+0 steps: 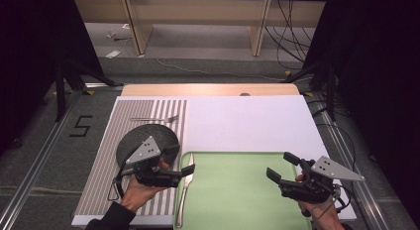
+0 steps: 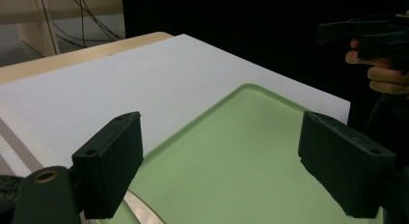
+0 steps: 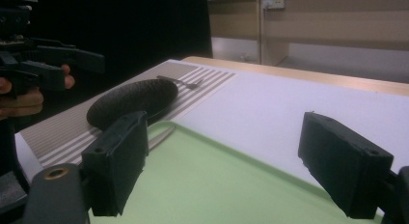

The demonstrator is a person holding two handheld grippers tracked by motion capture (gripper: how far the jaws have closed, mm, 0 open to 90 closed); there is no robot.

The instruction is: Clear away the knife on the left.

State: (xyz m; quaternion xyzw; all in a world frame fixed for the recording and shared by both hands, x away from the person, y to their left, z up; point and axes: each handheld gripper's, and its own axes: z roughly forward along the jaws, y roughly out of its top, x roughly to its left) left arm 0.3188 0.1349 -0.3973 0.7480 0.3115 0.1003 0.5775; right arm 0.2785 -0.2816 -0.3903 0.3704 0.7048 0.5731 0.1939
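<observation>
The left gripper is held above the left edge of the pale green rectangular plastic tray, with its jaws spread wide and nothing between them. In the left gripper view the two black jaws stand well apart over the tray's green floor, and a strip of the silver metal table knife is seen just below the left jaw. In the high view the knife lies along the tray's left rim, its blade pointing away from the person, directly under the left gripper; whether the jaws touch it cannot be told.

The right gripper is held over the right part of the tray, its jaws likewise spread and empty. In the right gripper view the jaws frame the tray's far left corner, and the other gripper is seen farther off at the left.

Behind the left gripper a dark grey round plate rests on the grey-and-white striped placemat, just beside the tray's left corner. Beyond the plate a silver metal fork lies crosswise on the placemat, apart from the plate. The tray and the placemat are set on a white sheet that covers most of the light wooden table.
</observation>
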